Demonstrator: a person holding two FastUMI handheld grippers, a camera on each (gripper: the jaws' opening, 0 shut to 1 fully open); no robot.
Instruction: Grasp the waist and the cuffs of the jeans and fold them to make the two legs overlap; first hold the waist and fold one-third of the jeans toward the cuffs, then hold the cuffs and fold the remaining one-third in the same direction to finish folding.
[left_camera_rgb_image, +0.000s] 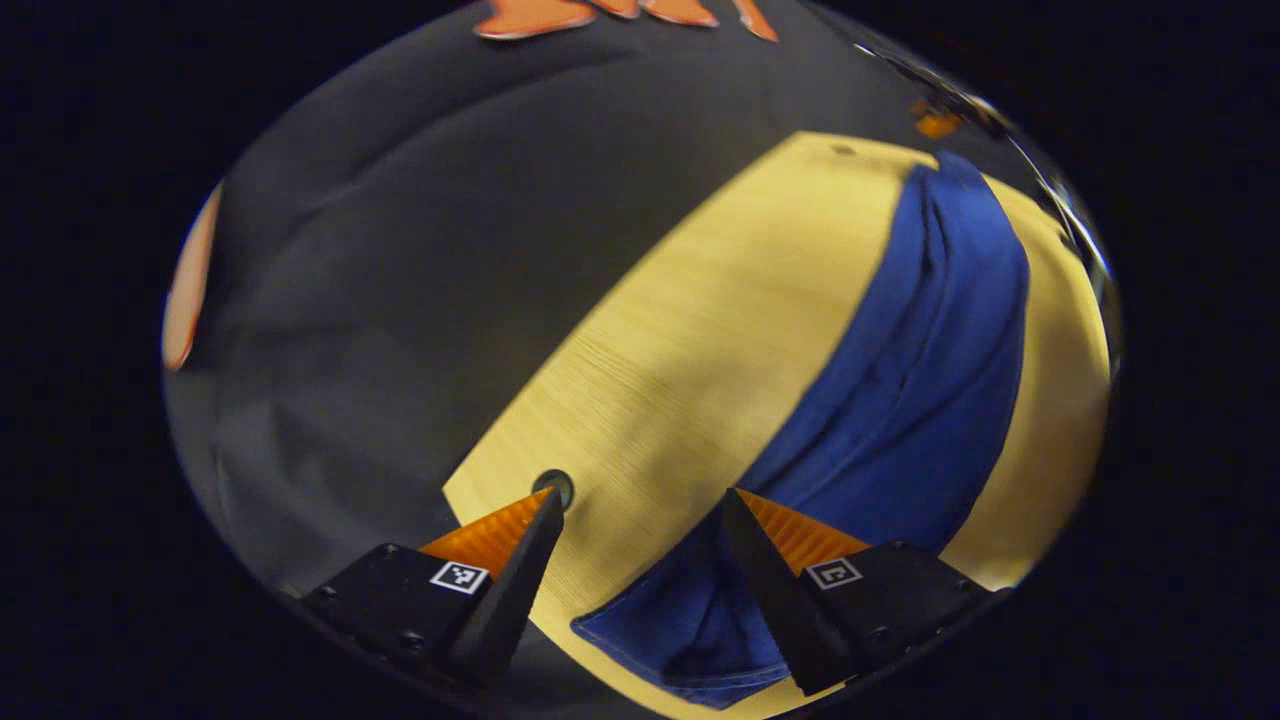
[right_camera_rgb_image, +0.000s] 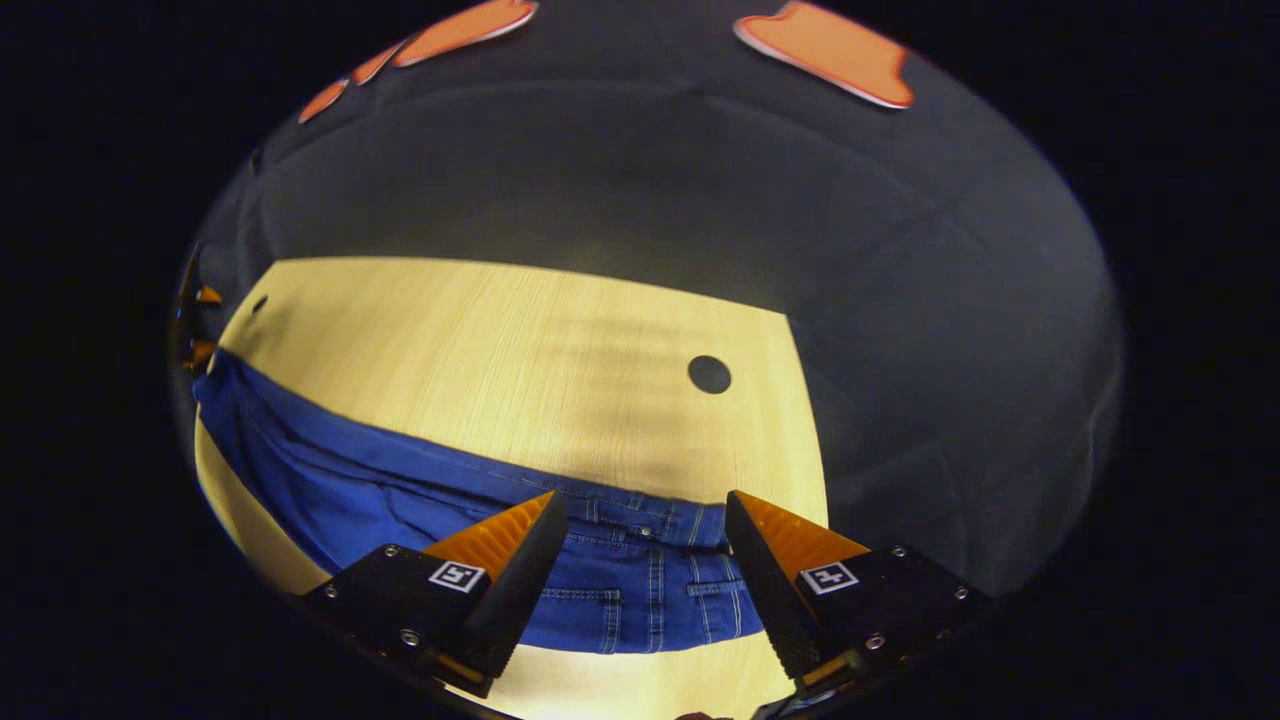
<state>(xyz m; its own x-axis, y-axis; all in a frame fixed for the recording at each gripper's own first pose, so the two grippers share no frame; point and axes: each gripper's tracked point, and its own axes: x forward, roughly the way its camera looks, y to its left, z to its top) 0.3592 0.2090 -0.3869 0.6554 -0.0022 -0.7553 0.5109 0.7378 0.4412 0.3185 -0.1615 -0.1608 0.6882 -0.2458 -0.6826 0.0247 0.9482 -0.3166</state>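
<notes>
Your blue denim jeans (right_camera_rgb_image: 420, 490) lie stretched flat along the pale wooden surface (right_camera_rgb_image: 500, 340). Your left tongs (left_camera_rgb_image: 640, 505) stand wide apart, gripping nothing, above the cuff end (left_camera_rgb_image: 690, 630) of the jeans, near a small round hole (left_camera_rgb_image: 556, 487) in the surface. Your right tongs (right_camera_rgb_image: 645, 505) gape wide over the waist (right_camera_rgb_image: 650, 530), empty too

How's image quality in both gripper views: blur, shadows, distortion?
Left gripper view: soft all over, the jeans smeared with no stitching readable, the table edge bowed by fisheye. Right gripper view: sharper, seams and waistband of the jeans crisp, soft banded shadows across the table, and bright washout on the tabletop at the bottom edge.
</notes>
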